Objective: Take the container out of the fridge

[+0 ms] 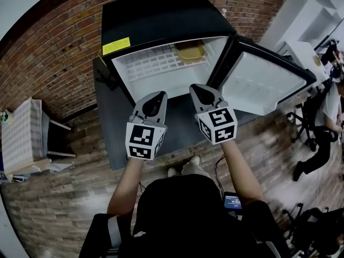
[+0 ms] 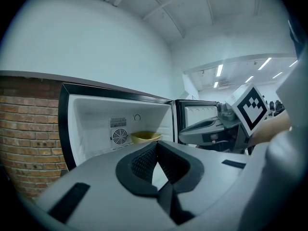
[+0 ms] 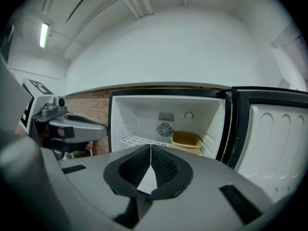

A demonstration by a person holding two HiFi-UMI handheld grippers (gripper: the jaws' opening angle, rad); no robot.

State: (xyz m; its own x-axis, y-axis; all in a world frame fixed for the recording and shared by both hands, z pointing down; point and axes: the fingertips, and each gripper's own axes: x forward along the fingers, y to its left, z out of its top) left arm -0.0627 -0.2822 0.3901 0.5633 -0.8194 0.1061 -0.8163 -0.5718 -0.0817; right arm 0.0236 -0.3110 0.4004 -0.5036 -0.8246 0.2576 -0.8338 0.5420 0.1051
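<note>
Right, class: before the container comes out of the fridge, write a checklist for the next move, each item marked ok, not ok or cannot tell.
1. Fridge door open: ok.
2. Container in sight on the shelf: ok.
3. Nothing in front of the container: ok.
4. Right gripper open to grasp: not ok, shut and empty.
5. Left gripper open: not ok, shut.
6. Container's fill: cannot tell.

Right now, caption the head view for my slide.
Left gripper and right gripper, both shut and empty, hover before the open fridge; a yellow container sits back right on its shelf.
</note>
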